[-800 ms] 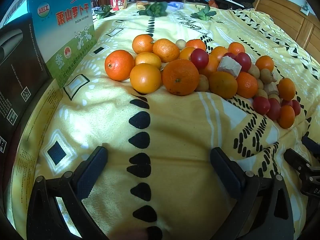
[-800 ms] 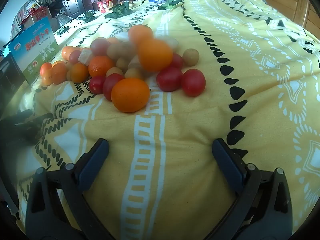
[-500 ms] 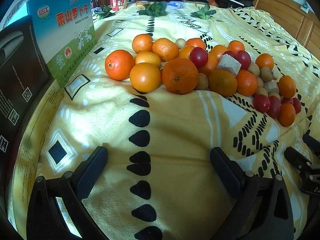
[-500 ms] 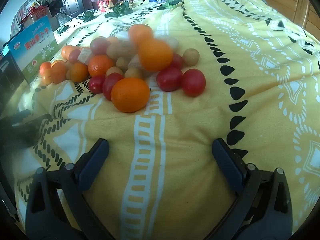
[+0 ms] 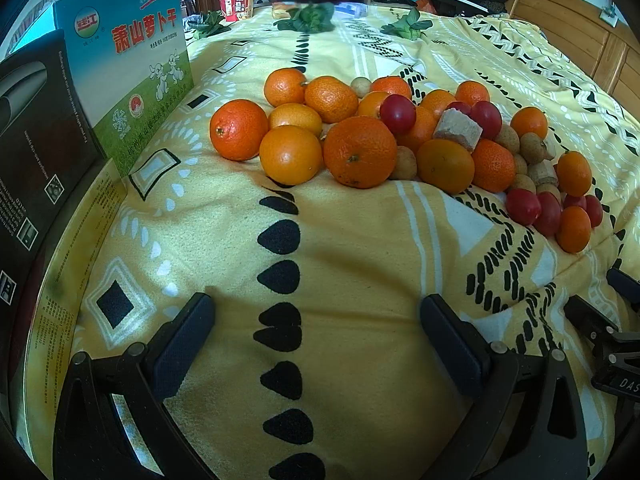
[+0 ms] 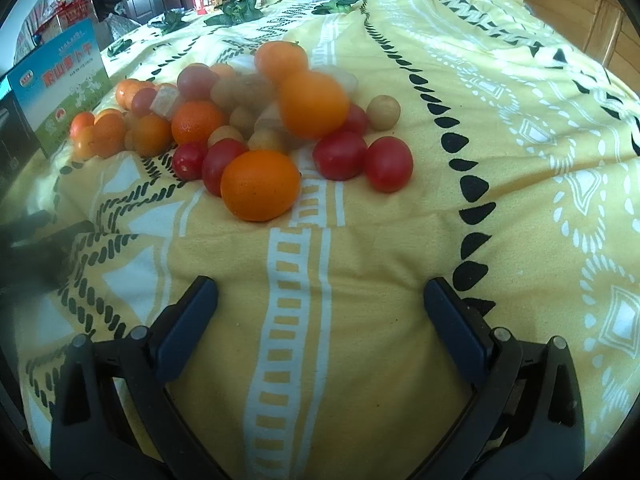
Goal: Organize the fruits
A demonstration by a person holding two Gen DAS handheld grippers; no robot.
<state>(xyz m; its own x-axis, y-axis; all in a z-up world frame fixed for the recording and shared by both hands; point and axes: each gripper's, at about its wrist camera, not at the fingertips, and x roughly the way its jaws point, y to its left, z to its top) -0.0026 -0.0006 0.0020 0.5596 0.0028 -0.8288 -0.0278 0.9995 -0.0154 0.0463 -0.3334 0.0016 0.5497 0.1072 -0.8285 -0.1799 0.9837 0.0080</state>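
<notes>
1. Fruit pile (image 5: 400,140) lies heaped on a yellow patterned blanket (image 5: 340,264), ahead of both grippers and touched by neither.
2. Oranges (image 5: 359,151) make up the pile's left part in the left wrist view, packed against one another; red cherry tomatoes (image 5: 534,208) and small tan round fruits (image 5: 520,144) gather toward its right end.
3. One pale cube-shaped piece (image 5: 458,130) sits on top of the heap, among the oranges and tomatoes.
4. From the right wrist view, an orange (image 6: 260,184) lies nearest that camera, with two tomatoes (image 6: 362,160) just beside it on the right.
5. Left gripper (image 5: 316,328) hangs over bare blanket short of the pile, its fingers (image 5: 182,344) spread wide with nothing between them.
6. Right gripper (image 6: 320,312) does the same, fingers (image 6: 456,328) fully apart and empty.
7. Blue-and-green printed box (image 5: 132,60) stands upright at the blanket's left edge, with a dark box (image 5: 36,140) next to it.
8. Green leafy sprigs (image 5: 308,20) lie at the blanket's far end, well apart from the fruit.
</notes>
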